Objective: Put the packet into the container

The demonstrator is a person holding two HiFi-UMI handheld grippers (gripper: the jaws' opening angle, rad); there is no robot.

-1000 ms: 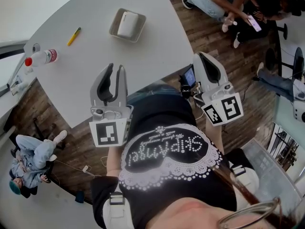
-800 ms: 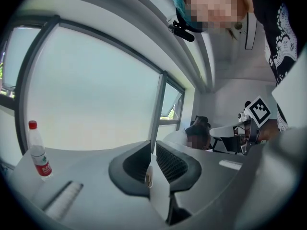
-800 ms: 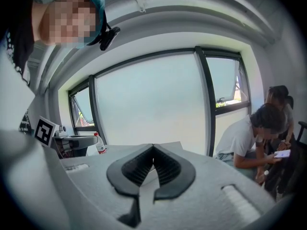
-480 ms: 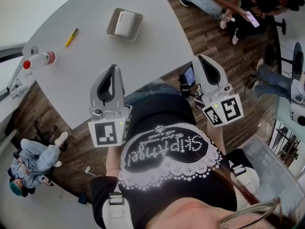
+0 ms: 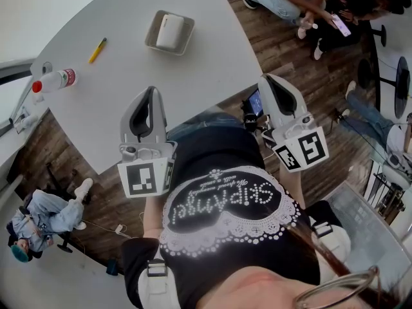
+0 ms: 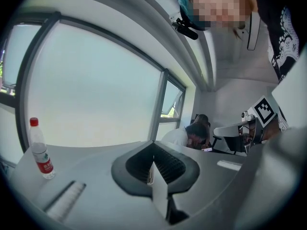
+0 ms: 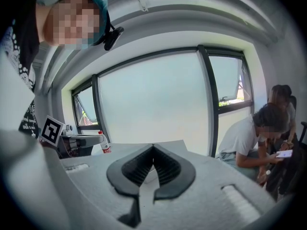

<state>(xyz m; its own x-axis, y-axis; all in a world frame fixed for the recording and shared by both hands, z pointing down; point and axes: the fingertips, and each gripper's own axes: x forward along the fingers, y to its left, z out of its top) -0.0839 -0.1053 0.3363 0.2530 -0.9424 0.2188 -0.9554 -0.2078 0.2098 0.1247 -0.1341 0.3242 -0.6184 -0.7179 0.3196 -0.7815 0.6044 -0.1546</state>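
**A:** Where is the packet relative to your grippers?

**B:** On my head view the grey table [image 5: 96, 102] fills the upper left. The left gripper [image 5: 151, 90] hangs over its near edge at centre left, and the right gripper [image 5: 268, 78] is off the table at centre right. The container [image 5: 151, 36] sits at top centre, well apart from both and straight up the frame from the left one. The packet [image 5: 170, 31] lies inside it.

**A:** How does it look?

**B:** White, oblong with rounded corners, lying flat in a shallow tan tray with sloping walls.

**A:** And the jaws?

**B:** In their own views I see both pairs pressed together at the tips, with nothing between them and touching nothing. A bottle [image 5: 55, 79] and a yellow pen [image 5: 98, 49] lie at the far left.
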